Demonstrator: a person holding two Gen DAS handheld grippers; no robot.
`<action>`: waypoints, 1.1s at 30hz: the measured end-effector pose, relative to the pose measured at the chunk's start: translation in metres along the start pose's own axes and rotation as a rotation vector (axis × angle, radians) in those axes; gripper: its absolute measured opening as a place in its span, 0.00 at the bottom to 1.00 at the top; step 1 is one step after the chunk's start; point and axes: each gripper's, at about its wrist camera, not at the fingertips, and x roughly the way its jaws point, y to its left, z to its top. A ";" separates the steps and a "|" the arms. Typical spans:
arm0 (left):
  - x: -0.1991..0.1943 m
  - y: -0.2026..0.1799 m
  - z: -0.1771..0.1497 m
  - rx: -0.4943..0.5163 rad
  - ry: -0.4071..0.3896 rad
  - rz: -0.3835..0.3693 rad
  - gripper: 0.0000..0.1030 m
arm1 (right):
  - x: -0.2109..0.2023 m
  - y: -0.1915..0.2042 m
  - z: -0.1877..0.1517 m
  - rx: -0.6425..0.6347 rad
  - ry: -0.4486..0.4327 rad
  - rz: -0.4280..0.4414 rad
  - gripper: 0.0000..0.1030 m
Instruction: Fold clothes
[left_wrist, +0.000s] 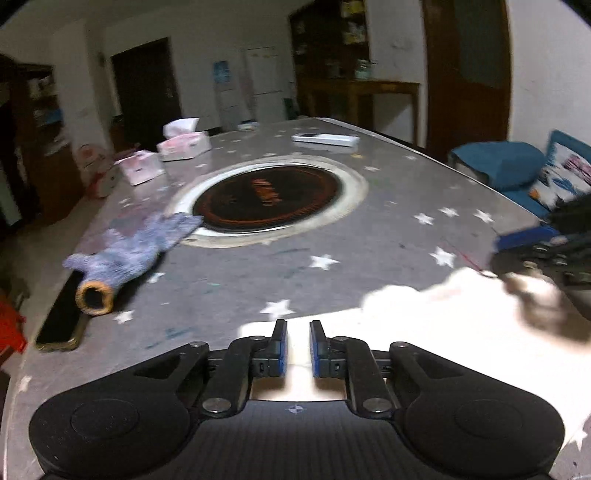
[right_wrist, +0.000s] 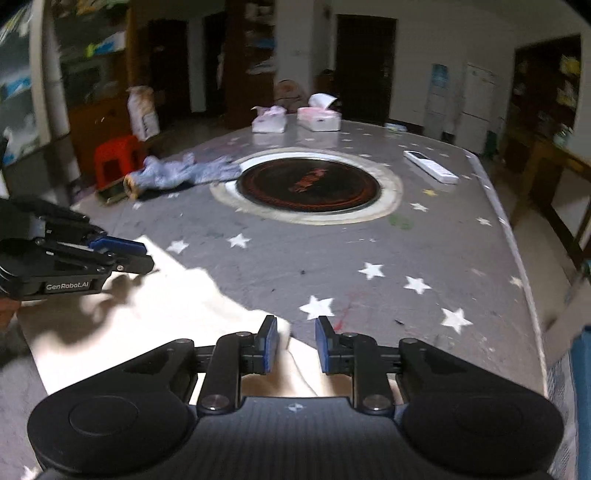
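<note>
Lying across the near edge of the star-patterned table (right_wrist: 369, 251), a pale cloth (right_wrist: 155, 314) is spreading flat, its far border ending short of the round black hotplate (right_wrist: 308, 184) set in the table's middle. Between that hotplate and the cloth, bare grey surface is leaving open room. The left gripper (left_wrist: 297, 349) is sitting over the cloth's near edge with its jaws parted and cloth showing in the gap, ungripped. The right gripper (right_wrist: 291, 345) is likewise released, jaws apart above the cloth's right corner. A blue sock-like garment (left_wrist: 136, 251) is lying just left of the hotplate, beside a dark phone (left_wrist: 61, 317).
</note>
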 end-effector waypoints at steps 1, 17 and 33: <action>-0.004 0.003 0.000 -0.016 -0.008 -0.009 0.14 | -0.006 0.001 -0.001 0.006 -0.003 0.020 0.21; -0.021 -0.017 -0.025 0.026 0.015 -0.198 0.15 | 0.018 0.040 -0.009 -0.005 0.071 0.120 0.23; -0.030 -0.015 -0.034 0.003 -0.027 -0.185 0.22 | 0.038 0.059 0.016 -0.017 0.093 0.164 0.25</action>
